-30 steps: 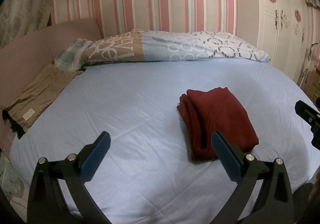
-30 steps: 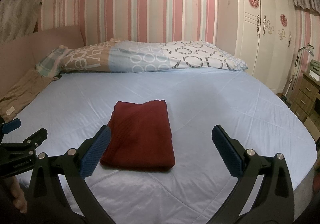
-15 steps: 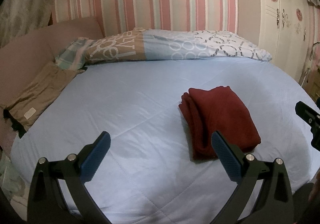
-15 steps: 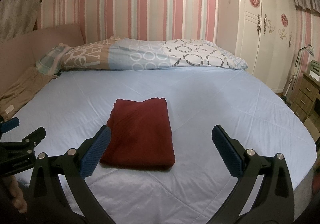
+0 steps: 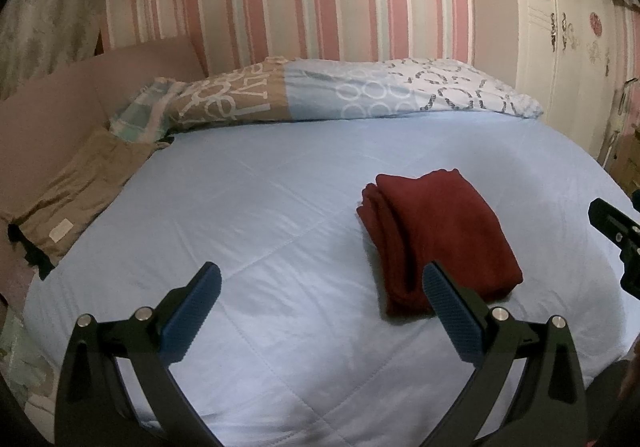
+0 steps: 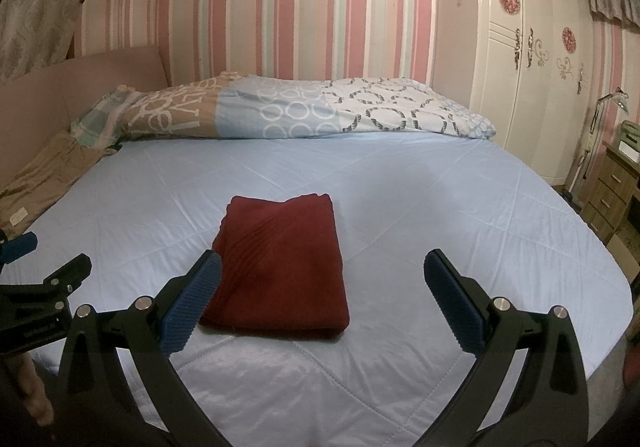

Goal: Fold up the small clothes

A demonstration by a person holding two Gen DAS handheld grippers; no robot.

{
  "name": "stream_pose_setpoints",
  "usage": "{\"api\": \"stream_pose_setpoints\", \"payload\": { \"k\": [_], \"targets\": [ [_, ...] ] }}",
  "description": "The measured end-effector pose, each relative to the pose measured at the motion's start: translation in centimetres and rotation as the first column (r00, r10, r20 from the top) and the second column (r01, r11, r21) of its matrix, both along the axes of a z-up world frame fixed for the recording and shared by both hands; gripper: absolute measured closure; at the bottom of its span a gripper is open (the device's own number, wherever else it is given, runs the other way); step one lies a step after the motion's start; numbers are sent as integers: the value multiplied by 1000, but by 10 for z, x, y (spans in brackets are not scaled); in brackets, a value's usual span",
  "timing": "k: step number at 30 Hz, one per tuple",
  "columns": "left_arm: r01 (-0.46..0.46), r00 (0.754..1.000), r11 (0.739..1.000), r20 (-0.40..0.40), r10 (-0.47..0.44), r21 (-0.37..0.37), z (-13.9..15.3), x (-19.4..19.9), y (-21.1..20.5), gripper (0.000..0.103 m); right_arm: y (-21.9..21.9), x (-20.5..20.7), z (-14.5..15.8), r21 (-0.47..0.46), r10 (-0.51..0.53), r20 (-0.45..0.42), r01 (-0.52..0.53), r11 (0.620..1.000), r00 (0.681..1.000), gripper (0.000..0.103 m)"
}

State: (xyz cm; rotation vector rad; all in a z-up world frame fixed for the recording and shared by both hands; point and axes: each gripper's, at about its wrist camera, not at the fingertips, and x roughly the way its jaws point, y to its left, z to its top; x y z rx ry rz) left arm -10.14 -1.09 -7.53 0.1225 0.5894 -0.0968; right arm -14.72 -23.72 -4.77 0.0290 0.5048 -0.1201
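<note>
The dark red garment (image 6: pixel 280 267) lay folded into a neat rectangle on the pale blue quilted bedcover (image 6: pixel 440 207), toward the near half of the bed, its stacked layers showing along the left edge in my left wrist view (image 5: pixel 436 239). Nothing touched it. My right gripper (image 6: pixel 322 303) hung above the near edge of the bed with its jaws spread wide and empty, the left blue pad (image 6: pixel 192 307) overlapping the garment's near left corner in the view, though I could not tell how far above the cloth it sat. My left gripper (image 5: pixel 320 315) was likewise wide apart and holding nothing, with the garment off to its right side, behind the right pad (image 5: pixel 452 315). Beyond the garment a long patterned pillow (image 6: pixel 304 111) ran along the head of the bed. A tan piece of clothing (image 5: pixel 76 187) lay at the far left edge, against the pink headboard (image 5: pixel 60 95). A white wardrobe (image 6: pixel 532 67) stood to the right.
</note>
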Motion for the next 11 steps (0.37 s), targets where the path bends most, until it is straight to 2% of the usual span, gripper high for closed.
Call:
{"api": "stream_pose_setpoints", "payload": {
  "k": [11],
  "targets": [
    [3, 1000, 1000, -2, -3, 15, 4, 3, -4, 2, 0, 1, -2, 2, 1, -4, -1, 1000, 1000, 3]
  ]
}}
